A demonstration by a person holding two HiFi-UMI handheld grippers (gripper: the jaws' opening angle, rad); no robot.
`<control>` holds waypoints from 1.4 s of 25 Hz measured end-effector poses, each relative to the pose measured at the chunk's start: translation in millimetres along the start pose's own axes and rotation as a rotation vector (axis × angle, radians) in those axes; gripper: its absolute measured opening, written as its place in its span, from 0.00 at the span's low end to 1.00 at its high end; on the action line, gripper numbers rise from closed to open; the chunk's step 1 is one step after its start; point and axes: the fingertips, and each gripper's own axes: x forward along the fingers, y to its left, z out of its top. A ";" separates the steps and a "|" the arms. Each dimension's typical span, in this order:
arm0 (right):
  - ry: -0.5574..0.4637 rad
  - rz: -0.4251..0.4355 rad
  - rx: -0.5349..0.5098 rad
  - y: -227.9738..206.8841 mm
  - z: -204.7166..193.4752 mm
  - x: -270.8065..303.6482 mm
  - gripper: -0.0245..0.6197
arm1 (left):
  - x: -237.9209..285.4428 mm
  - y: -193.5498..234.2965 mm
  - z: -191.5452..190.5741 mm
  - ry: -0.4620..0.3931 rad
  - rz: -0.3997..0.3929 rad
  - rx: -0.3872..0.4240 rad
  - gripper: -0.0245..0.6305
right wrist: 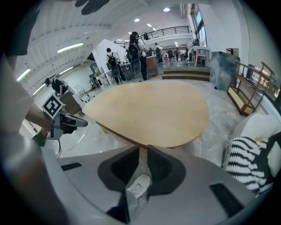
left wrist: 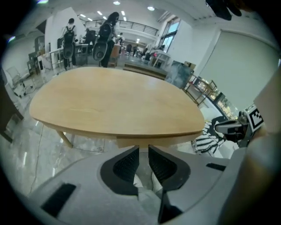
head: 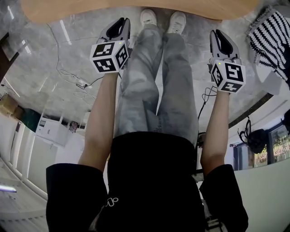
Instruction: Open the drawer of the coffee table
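Note:
A light wooden coffee table (head: 136, 9) with a rounded top stands just ahead of the person's feet. Under its near edge shows a wooden drawer front (left wrist: 127, 141). My left gripper (head: 118, 25) points down toward that edge, its jaws a narrow gap apart with nothing between them (left wrist: 144, 149). My right gripper (head: 217, 35) hangs level with it at the right, jaws almost together and empty (right wrist: 143, 149). Both are short of the table (right wrist: 153, 110) and touch nothing.
The person's legs and white shoes (head: 149, 17) stand between the grippers. A black-and-white striped cushion (head: 272, 31) lies right of the table. Cables (head: 77, 81) trail over the marble floor at the left. People and desks are far behind the table.

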 end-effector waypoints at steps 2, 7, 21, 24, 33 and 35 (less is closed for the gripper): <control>0.031 0.001 -0.030 -5.4 -5.8 7.0 0.09 | 7.7 3.2 -3.1 0.032 0.004 0.077 0.18; 0.134 -0.002 -0.130 -24.0 -25.9 24.7 0.24 | 27.2 21.9 -8.5 0.089 0.047 0.144 0.23; 0.246 -0.045 -0.276 -64.1 -41.1 63.4 0.30 | 60.1 60.1 -8.3 0.137 0.134 0.056 0.25; 0.250 -0.027 -0.286 -64.5 -38.7 67.8 0.30 | 64.8 59.4 -2.5 0.128 0.131 0.084 0.26; 0.274 0.007 -0.302 -58.4 -42.3 77.9 0.30 | 68.5 57.4 -3.8 0.133 0.049 0.172 0.25; 0.278 0.001 -0.297 -56.9 -42.8 78.2 0.30 | 68.4 57.8 -5.1 0.137 0.047 0.177 0.24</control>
